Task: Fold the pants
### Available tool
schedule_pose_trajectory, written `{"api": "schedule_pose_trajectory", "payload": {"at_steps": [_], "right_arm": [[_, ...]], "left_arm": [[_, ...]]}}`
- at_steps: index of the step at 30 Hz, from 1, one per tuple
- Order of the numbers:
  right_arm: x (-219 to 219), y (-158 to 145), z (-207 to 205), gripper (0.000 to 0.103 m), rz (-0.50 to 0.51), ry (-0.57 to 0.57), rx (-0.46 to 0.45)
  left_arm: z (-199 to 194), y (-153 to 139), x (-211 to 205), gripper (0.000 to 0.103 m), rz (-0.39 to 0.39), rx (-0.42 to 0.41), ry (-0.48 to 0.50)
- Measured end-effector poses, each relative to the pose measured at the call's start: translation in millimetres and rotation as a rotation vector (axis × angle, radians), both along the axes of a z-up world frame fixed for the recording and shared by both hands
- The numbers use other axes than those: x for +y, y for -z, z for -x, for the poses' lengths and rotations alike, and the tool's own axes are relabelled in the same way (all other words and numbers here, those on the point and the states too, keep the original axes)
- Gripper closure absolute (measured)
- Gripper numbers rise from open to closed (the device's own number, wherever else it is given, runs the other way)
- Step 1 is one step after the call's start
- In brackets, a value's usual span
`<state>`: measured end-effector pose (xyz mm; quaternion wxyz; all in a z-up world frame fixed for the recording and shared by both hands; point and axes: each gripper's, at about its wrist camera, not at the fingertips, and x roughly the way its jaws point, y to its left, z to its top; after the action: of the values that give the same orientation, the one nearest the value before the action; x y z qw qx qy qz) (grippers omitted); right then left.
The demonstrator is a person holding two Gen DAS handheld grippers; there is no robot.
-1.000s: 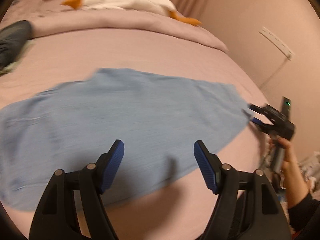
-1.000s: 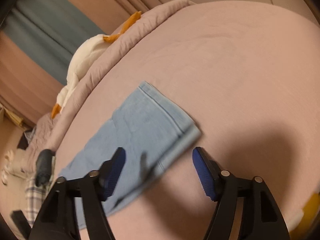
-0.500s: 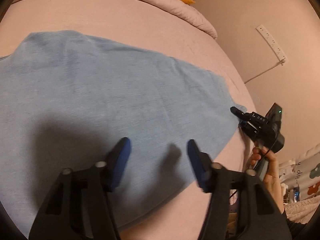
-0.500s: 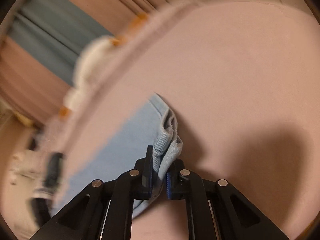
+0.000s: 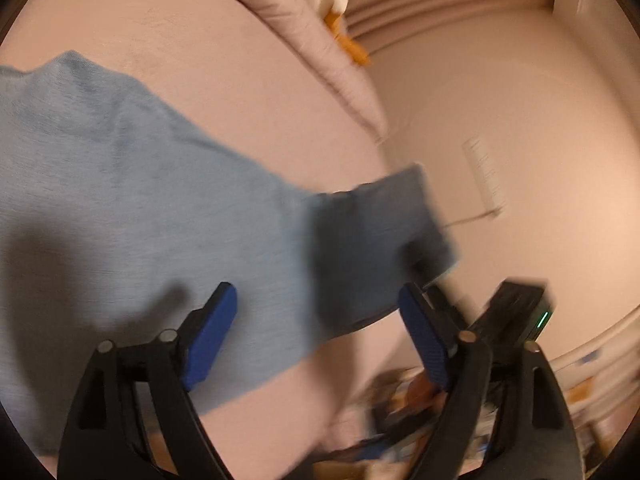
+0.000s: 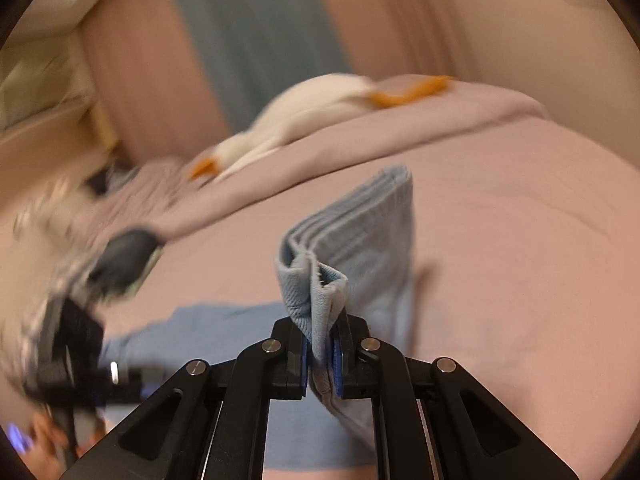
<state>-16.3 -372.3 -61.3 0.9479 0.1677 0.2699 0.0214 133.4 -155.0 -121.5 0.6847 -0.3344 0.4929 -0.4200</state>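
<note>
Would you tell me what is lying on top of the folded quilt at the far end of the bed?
A white plush goose with orange beak and feet lies along the quilt. Its underside, and the quilt beneath it, are covered. Motion blur hides finer detail.

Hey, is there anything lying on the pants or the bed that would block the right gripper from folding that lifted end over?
Nothing visible does. The right gripper is shut on the pants end; the spread cloth is bare. The plush goose lies beyond, on the duvet.
</note>
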Motion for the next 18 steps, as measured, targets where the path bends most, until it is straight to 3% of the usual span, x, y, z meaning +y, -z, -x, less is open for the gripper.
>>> {"api": "schedule_pose_trajectory", "payload": {"at_steps": [3, 5, 7, 8, 10, 11, 12, 14, 18], "right_arm": [[62.3, 7.2, -10.5, 0.093, 0.136, -0.117, 0.006], [101.1, 16.8, -13.8, 0.093, 0.226, -0.184, 0.022], [124.7, 26.8, -15.9, 0.093, 0.251, -0.240, 0.042], [140.3, 32.6, -19.4, 0.093, 0.261, -0.280, 0.052], [158.9, 39.7, -17.7, 0.093, 0.285, -0.325, 0.064], [169.5, 43.5, -17.6, 0.093, 0.313, -0.345, 0.073], [178.8, 46.6, -17.0, 0.093, 0.351, -0.357, 0.078], [192.1, 47.2, -16.7, 0.093, 0.397, -0.365, 0.077], [207.1, 43.5, -17.9, 0.093, 0.396, -0.393, 0.060]], "left_arm": [[-2.5, 4.4, 2.2, 0.010, 0.077, 0.045, -0.031], [-3.9, 15.0, 6.2, 0.010, 0.068, 0.075, -0.051], [-6.6, 27.8, 14.5, 0.012, 0.041, 0.125, -0.075], [-7.3, 33.0, 17.8, 0.016, 0.037, 0.151, -0.087], [-8.0, 38.2, 30.2, 0.043, 0.039, 0.161, -0.108], [-8.2, 36.3, 39.1, 0.050, 0.034, 0.144, -0.116], [-7.8, 32.3, 44.0, 0.064, 0.007, 0.106, -0.125], [-10.7, 23.0, 52.1, 0.065, -0.035, 0.060, -0.132], [-15.6, 8.0, 62.8, 0.068, -0.095, -0.023, -0.140]]}}
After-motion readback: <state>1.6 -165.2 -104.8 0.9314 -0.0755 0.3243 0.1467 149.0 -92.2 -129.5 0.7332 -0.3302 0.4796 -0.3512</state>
